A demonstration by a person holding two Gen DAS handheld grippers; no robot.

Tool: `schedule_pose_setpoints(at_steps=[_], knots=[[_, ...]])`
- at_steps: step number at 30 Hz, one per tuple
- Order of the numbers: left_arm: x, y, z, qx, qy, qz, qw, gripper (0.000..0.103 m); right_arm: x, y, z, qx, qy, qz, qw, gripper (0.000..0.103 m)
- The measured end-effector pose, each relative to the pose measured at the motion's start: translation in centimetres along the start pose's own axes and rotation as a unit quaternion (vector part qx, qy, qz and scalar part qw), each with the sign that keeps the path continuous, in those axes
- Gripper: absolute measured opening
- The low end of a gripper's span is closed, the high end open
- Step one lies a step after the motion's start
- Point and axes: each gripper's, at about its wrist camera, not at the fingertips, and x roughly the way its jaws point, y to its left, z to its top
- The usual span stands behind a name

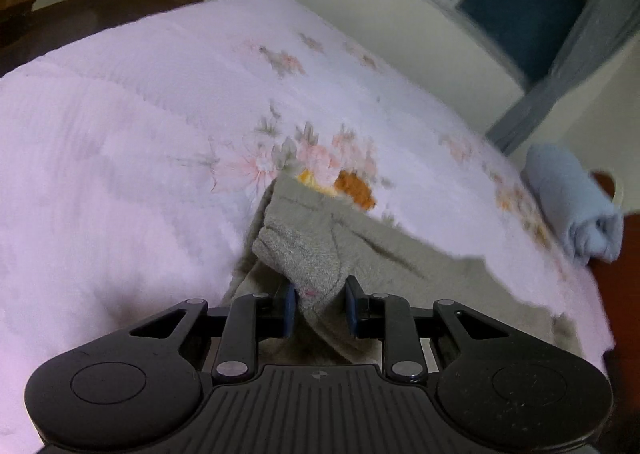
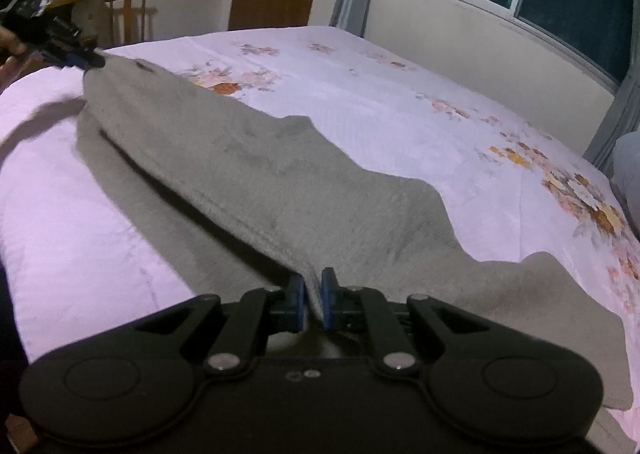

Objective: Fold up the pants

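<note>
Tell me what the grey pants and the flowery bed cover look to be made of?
The grey pants look like a soft fleece or brushed knit: matte, fuzzy, thick at the cuff in the left claw. The bed cover looks like thin woven cotton or a blend, pale with a printed flower pattern and a fine ribbed texture, though blur leaves that open.

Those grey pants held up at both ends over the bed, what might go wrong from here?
1. The right gripper pinches only a thin edge of the grey pants; the cloth could slip out if pulled taut.
2. The left gripper clamps a bunched clump, so the fold may come out crooked.
3. The lower layer still lies creased on the floral bedspread, and could get folded in. The rolled blue towel at the bed's edge looks safely clear.
</note>
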Motion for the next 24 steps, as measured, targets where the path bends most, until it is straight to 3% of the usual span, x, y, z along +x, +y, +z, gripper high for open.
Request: schedule_pose_setpoints(at_steps=[3, 8, 12, 24], knots=[[1.7, 0.8, -0.9, 0.008, 0.037, 0.027, 0.9989, 0.025, 1.5, 0.7, -1.3, -0.003, 0.027, 0.015, 1.0, 0.001], [1.5, 0.7, -1.2, 0.005, 0.024, 0.026, 0.9993, 0.025, 2.3, 1.0, -1.1, 0.013, 0.028, 0.002, 1.0, 0.001], [1.4, 0.4, -1.3, 0.03, 0.029, 0.036, 0.9985, 0.025, 1.9, 1.0, -1.0, 0.007, 0.024, 0.001, 1.0, 0.001], [1.9, 0.9, -1.7, 0.013, 0.028, 0.033, 0.999, 0.025, 3.1, 1.0, -1.8, 0.04, 0.032, 0.001, 0.999, 0.001]])
